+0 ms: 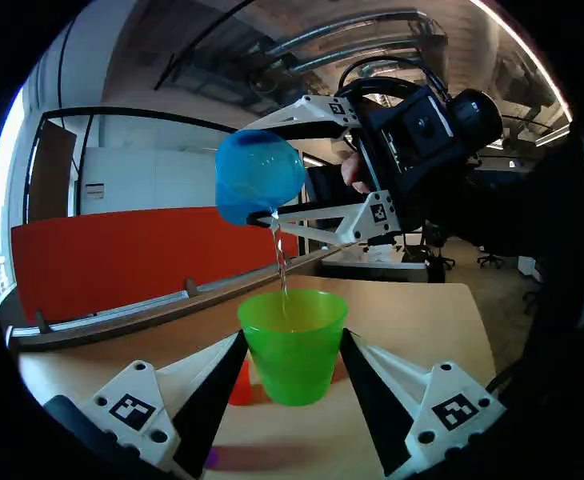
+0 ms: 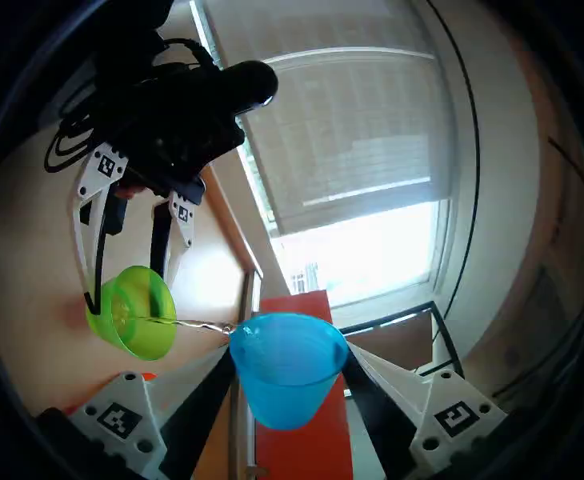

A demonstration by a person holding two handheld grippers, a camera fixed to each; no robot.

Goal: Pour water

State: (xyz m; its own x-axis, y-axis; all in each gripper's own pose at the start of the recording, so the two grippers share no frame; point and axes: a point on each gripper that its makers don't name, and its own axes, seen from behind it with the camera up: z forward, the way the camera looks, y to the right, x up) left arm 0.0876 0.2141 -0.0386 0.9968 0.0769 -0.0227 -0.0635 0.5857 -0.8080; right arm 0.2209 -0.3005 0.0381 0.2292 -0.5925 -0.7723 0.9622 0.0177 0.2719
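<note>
Left gripper (image 1: 292, 336) fingers clamp the upright green cup (image 1: 294, 360). Right gripper (image 2: 288, 352) fingers clamp the tipped blue cup (image 2: 286, 376), at 12 o'clock from it; a thin water stream (image 1: 279, 264) falls into the green cup.

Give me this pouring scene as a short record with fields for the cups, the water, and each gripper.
blue cup: tilted, above the green cup
green cup: upright, catching the stream
water: thin stream from blue cup into green cup
left gripper: shut on green cup
right gripper: shut on blue cup
table: light wood, beneath green cup
</note>
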